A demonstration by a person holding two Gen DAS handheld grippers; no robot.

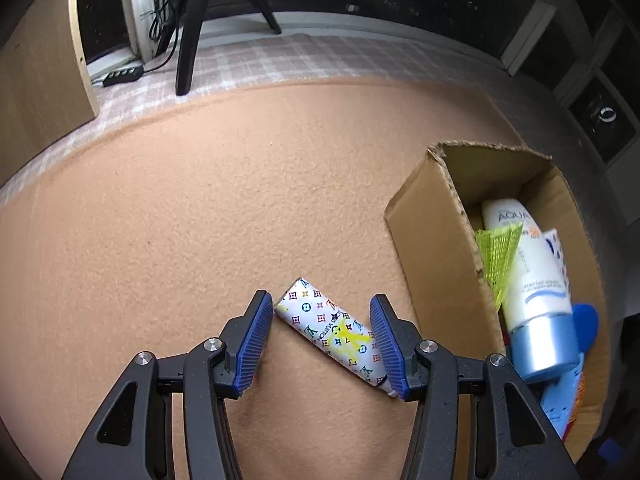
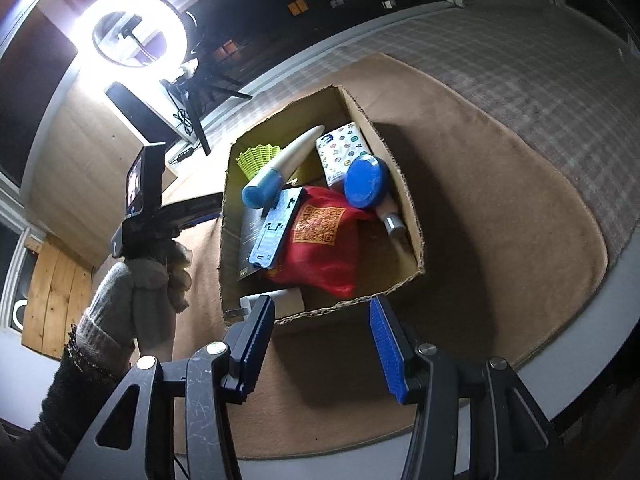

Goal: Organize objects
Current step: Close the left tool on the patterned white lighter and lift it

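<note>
While the patterned tube [image 1: 334, 334] lies slantwise on the tan mat [image 1: 200, 220] just beside the cardboard box [image 1: 432, 232], the left tool [image 1: 322, 344] straddles it, jaws half open, pads not clearly pressing. Best to square up across its width before closing. Only the right view shows the empty, part-open right tool [image 2: 322, 346], the box's red bag [image 2: 324, 236] and the gloved hand [image 2: 148, 276].

From the left wrist I see the patterned tube [image 1: 334, 334] only in part: its near end goes behind my right-side finger pad [image 1: 390, 344]. The cardboard box [image 1: 434, 236] is cut by the picture's right edge, and its wall hides the lower contents. From the right wrist, the white item [image 2: 280, 300] at the box's near corner is half covered; I cannot tell what it is.
</note>
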